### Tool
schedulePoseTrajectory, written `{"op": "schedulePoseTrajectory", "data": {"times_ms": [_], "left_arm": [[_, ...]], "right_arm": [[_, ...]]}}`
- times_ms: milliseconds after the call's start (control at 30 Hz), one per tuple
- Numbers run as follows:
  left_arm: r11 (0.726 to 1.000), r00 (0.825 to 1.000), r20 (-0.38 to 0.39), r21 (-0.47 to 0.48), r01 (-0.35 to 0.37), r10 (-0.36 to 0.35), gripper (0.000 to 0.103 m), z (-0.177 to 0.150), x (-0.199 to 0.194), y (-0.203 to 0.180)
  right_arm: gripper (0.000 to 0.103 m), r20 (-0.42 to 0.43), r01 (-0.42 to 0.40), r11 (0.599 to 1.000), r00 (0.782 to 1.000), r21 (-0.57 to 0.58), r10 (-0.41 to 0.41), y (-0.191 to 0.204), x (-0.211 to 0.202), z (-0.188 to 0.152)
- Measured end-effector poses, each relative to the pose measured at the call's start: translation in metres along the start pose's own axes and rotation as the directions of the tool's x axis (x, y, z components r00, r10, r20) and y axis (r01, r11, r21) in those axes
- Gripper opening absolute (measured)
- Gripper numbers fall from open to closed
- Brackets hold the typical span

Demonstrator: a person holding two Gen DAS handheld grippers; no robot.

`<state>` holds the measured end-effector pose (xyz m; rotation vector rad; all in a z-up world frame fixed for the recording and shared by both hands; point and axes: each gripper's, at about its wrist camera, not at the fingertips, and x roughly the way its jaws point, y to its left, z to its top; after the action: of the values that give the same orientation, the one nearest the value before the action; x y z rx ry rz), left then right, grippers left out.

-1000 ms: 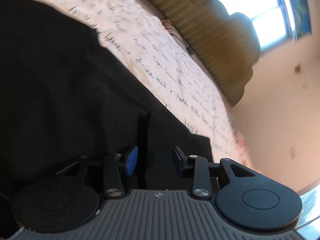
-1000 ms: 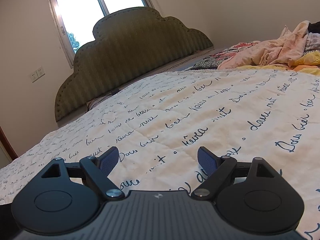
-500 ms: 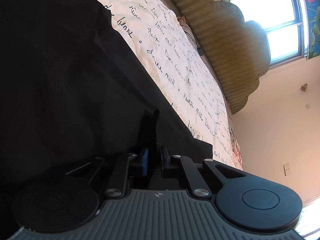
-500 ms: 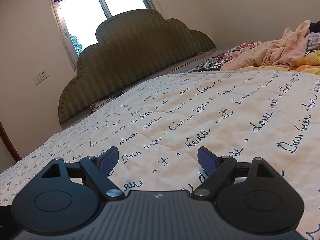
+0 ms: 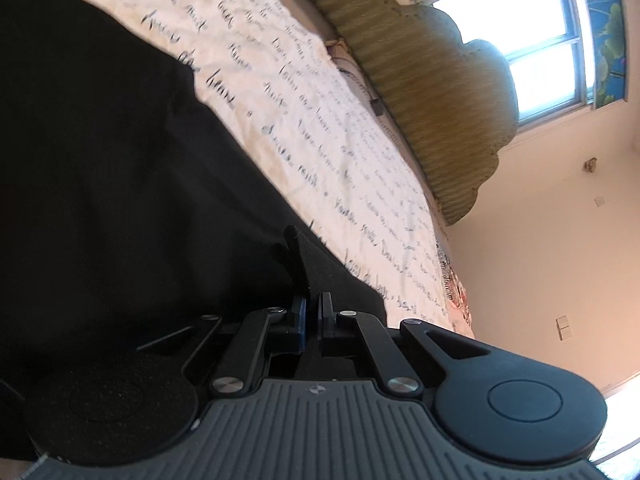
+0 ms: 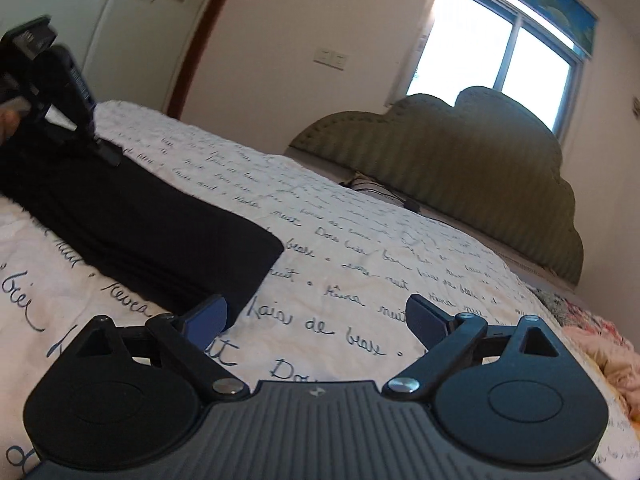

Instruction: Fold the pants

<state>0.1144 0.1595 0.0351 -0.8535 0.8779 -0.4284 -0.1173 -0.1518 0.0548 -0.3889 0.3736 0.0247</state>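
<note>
Black pants lie on the white bedspread with blue handwriting. My left gripper is shut on a raised fold of the pants' edge. In the right wrist view the pants stretch from the upper left to a squared end near my left fingertip. My right gripper is open and empty, low over the bedspread, just right of that end. The left gripper shows at the far left, on the pants' other end.
An olive padded headboard and a bright window stand beyond the bed. Crumpled pink bedding lies at the right edge. A door frame is at the back left. A small black item lies by the headboard.
My left gripper has shut on the pants' edge and lifted it slightly. My right gripper has swung left, so the pants and the left gripper now show in its view; it stays open.
</note>
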Motion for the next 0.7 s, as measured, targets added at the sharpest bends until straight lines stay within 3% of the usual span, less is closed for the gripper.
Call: {"op": "schedulePoseTrajectory", "data": {"times_ms": [100, 300, 467, 567, 700], "left_arm": [[1.000, 1.000, -0.003, -0.012, -0.002, 0.002, 0.004, 0.000, -0.005, 0.005], [0.999, 1.000, -0.008, -0.044, 0.003, -0.003, 0.004, 0.002, -0.014, 0.014], [0.999, 1.000, 0.012, -0.041, -0.023, 0.024, 0.004, 0.014, -0.024, 0.018], [0.997, 0.999, -0.005, -0.047, -0.054, 0.054, 0.004, 0.014, -0.025, 0.026], [0.995, 0.996, -0.016, -0.057, -0.084, 0.083, 0.005, 0.009, -0.019, 0.037]], "right_arm": [[0.097, -0.027, -0.026, 0.994, 0.999, -0.109, 0.023, 0.020, 0.013, 0.002], [0.097, -0.061, -0.048, 0.977, 0.997, -0.210, 0.036, 0.047, 0.034, 0.008], [0.099, -0.048, -0.003, 0.980, 0.999, -0.199, -0.007, 0.042, 0.042, 0.016], [0.099, -0.053, -0.023, 0.988, 0.998, -0.150, 0.015, 0.034, 0.044, 0.017], [0.099, -0.075, -0.020, 0.976, 0.997, -0.218, 0.003, 0.047, 0.050, 0.016]]}}
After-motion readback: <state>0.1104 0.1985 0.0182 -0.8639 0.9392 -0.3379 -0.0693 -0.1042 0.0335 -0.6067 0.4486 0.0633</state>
